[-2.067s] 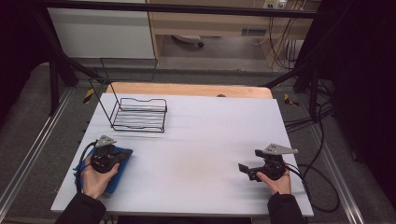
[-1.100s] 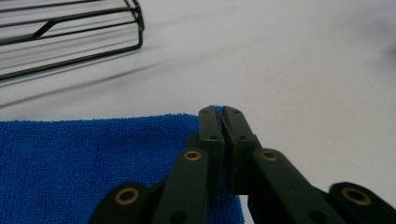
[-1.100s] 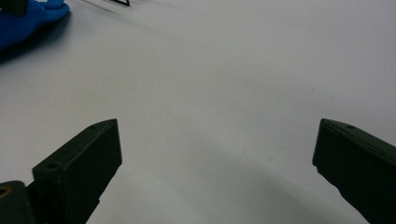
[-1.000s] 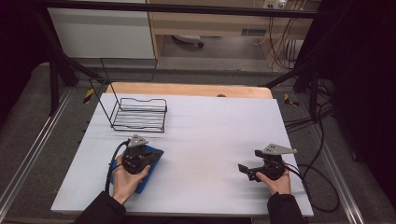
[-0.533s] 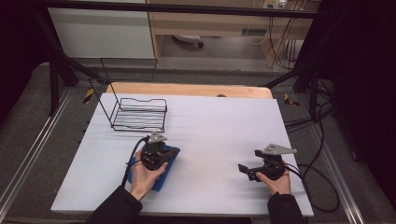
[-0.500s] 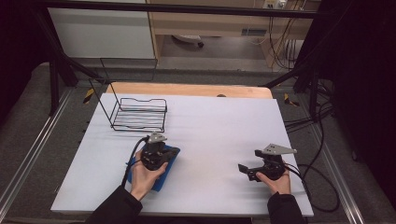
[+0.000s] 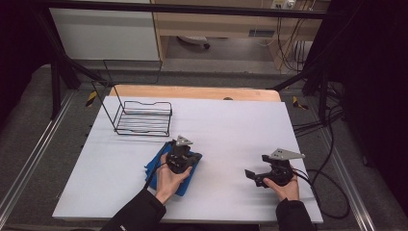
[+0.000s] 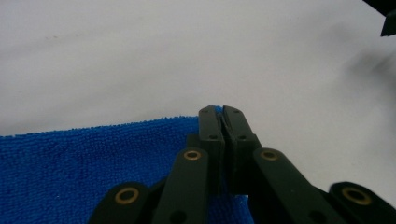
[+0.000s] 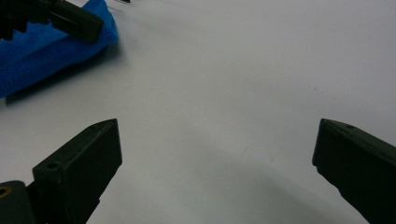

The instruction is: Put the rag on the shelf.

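The white counter (image 7: 231, 130) carries a black wire rack (image 7: 143, 118) at its far left; the blue cloth (image 7: 171, 168) lies flat near the middle, just in front of the rack; the left claw (image 7: 185, 156) rests on the cloth, its jaws clenched on a pinch of the cloth's far edge (image 8: 140, 154); the right claw (image 7: 251, 174) hangs released, jaws wide apart over bare counter, well to the right of the cloth (image 9: 42, 51)
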A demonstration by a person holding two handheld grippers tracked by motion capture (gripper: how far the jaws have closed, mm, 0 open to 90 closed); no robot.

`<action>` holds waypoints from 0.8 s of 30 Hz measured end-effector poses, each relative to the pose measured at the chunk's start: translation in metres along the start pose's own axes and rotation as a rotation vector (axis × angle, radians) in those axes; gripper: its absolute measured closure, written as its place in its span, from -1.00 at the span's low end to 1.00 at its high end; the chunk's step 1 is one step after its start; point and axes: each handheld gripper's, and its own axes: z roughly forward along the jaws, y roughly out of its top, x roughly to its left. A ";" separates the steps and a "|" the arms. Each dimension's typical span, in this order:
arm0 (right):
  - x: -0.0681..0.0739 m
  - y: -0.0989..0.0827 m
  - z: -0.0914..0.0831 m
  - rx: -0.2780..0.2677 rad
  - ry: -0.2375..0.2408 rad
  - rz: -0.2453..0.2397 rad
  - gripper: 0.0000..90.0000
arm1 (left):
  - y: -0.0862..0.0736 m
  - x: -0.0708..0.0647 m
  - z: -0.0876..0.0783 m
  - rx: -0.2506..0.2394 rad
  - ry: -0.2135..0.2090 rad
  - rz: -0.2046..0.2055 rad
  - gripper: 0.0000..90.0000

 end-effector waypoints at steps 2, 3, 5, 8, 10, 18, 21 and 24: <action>0.000 0.000 0.000 -0.001 0.000 0.001 -0.96 | -0.001 0.000 0.008 0.010 -0.005 0.003 0.93; 0.000 0.000 0.000 -0.001 0.000 0.001 -0.96 | -0.001 0.000 0.008 0.010 -0.005 0.003 0.93; 0.001 0.000 0.000 0.004 -0.002 0.005 -0.95 | -0.002 0.000 0.012 0.018 -0.005 0.007 0.92; 0.001 0.000 0.001 0.006 -0.005 -0.001 -0.95 | -0.004 0.000 0.015 0.023 -0.024 0.019 0.84; 0.001 0.000 0.001 0.006 -0.005 0.000 -0.94 | -0.003 0.000 0.013 0.022 -0.053 0.021 0.68; 0.009 0.003 0.003 0.015 -0.001 -0.010 -0.94 | 0.006 0.013 -0.040 -0.011 -0.037 0.108 0.15; 0.016 0.006 0.006 0.018 0.007 -0.013 -0.92 | 0.001 0.029 -0.061 0.002 0.012 0.141 0.05; 0.021 0.008 0.007 0.019 0.016 -0.003 -0.91 | -0.008 0.048 -0.078 0.020 0.054 0.139 0.02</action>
